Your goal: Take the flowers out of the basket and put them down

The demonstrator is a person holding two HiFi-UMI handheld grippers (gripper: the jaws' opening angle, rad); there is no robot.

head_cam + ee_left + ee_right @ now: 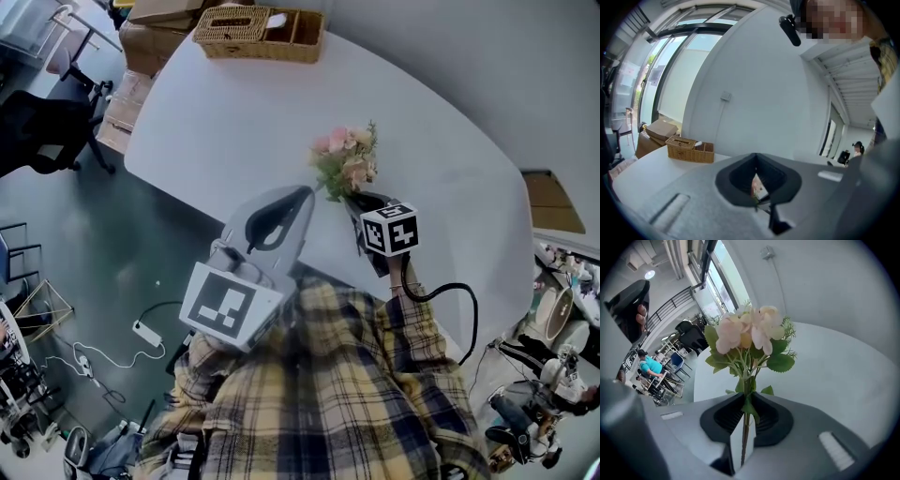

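Slippage is risked: flowers (747,331) are pinched by one thin stem in the jaws of the right gripper (743,427); the jaws of the left gripper (758,199) are closed, empty.

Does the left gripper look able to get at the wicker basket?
Probably not without stepping closer: nothing lies on the table between the left gripper and the wicker basket, but it sits at the far end.

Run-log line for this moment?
right gripper: jaws shut on flowers | flowers: out of basket, over table | left gripper: jaws together, empty
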